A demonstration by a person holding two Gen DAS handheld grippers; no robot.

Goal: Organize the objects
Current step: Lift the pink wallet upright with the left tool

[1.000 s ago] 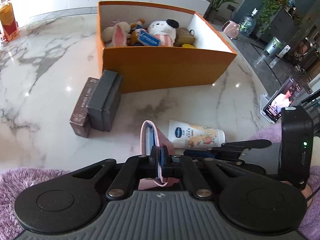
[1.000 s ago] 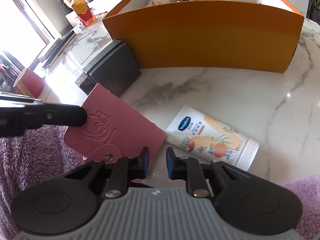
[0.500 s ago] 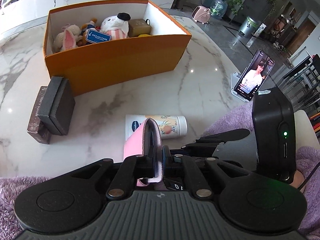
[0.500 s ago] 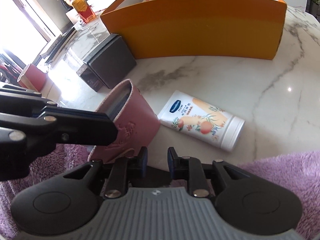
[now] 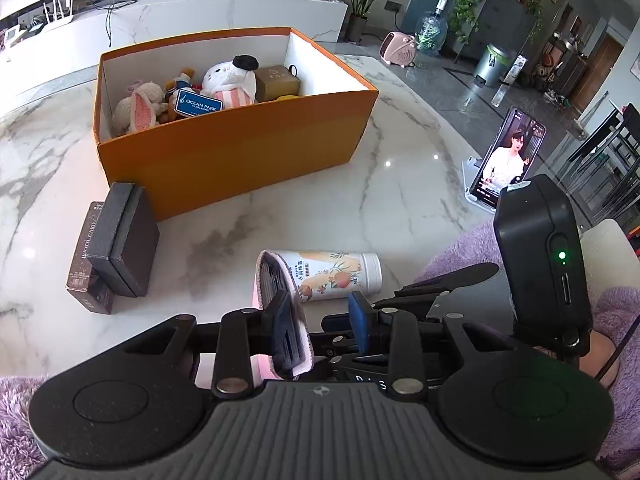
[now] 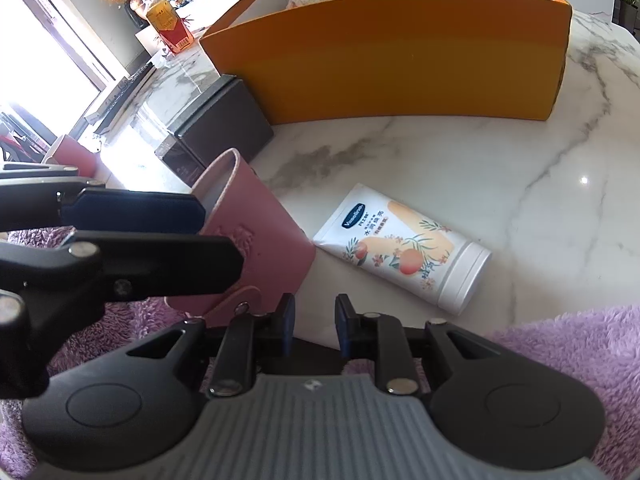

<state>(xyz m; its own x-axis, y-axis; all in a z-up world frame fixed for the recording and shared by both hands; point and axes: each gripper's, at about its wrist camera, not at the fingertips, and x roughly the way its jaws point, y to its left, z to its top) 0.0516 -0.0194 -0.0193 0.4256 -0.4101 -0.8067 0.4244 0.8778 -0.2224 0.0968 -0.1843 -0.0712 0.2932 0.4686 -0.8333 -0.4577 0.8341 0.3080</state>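
A pink card holder (image 5: pixel 276 292) stands on its edge by my left gripper (image 5: pixel 320 320), which is open; the holder leans on the left finger, with the right finger apart from it. It also shows in the right wrist view (image 6: pixel 256 236). My right gripper (image 6: pixel 312 324) is open and empty, just behind the holder. A white lotion tube (image 5: pixel 340 276) lies on the marble table, also seen in the right wrist view (image 6: pixel 400 248). The orange box (image 5: pixel 240 152) holds plush toys and small boxes.
A black box (image 5: pixel 120 240) lies stacked on a brown box (image 5: pixel 86 264) left of the orange box. A phone on a stand (image 5: pixel 508 152) is at the table's right edge. Purple fuzzy fabric (image 6: pixel 560 360) lies along the near edge.
My left gripper has opened and let go of the pink card holder, which now stands against its left finger. The left view has swung to the right. The right gripper stayed open.
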